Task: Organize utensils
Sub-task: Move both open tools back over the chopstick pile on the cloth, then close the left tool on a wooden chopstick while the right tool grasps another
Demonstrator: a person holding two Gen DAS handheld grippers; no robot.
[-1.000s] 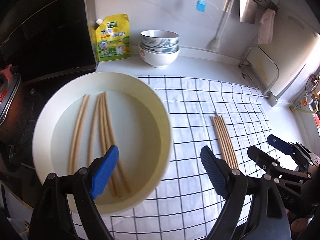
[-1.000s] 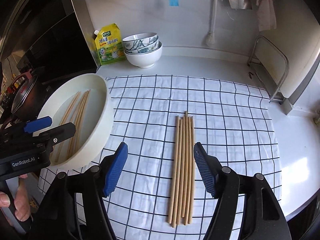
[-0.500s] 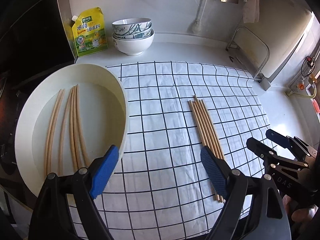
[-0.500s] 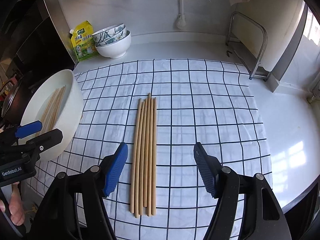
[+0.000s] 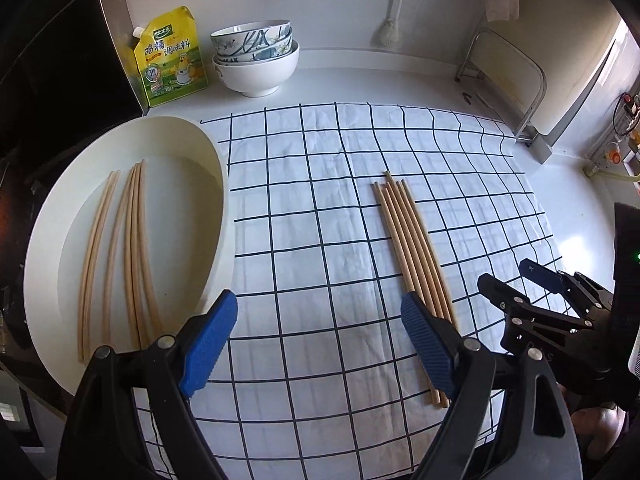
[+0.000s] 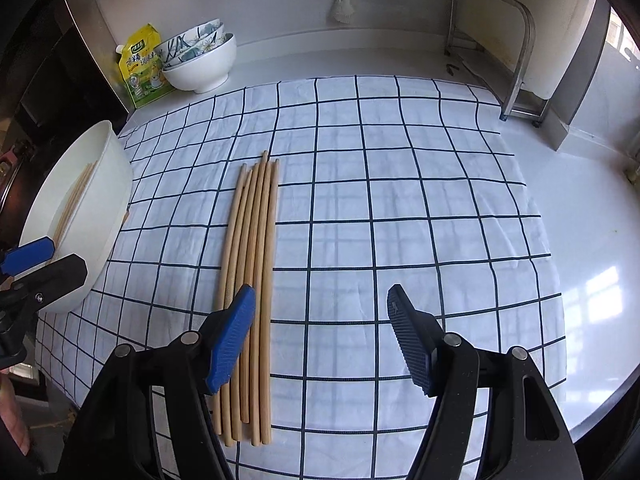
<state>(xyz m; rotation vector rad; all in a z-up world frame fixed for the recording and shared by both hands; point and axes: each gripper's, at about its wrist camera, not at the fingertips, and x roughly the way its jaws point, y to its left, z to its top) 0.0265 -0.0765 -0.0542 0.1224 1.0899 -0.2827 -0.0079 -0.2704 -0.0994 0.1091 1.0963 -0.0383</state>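
Several wooden chopsticks (image 5: 408, 248) lie side by side in a neat row on the checked cloth (image 5: 320, 220); they also show in the right wrist view (image 6: 250, 264). More chopsticks (image 5: 132, 248) lie in a wide white basin (image 5: 224, 184) at the left, seen too in the right wrist view (image 6: 104, 184). My left gripper (image 5: 320, 344) is open and empty above the cloth, between basin and row. My right gripper (image 6: 320, 336) is open and empty, its left finger over the row's near end. It also shows in the left wrist view (image 5: 516, 280).
Stacked bowls (image 5: 256, 60) and a yellow seasoning pouch (image 5: 170, 60) stand at the back of the white counter. A metal rack (image 6: 508, 40) stands at the back right. A dark stove area lies left of the basin. The counter edge runs along the right.
Both grippers have drawn back and shifted right. The basin now sits further left in the left view, and the chopstick row moved from right to left in the right view. Nothing was grasped.
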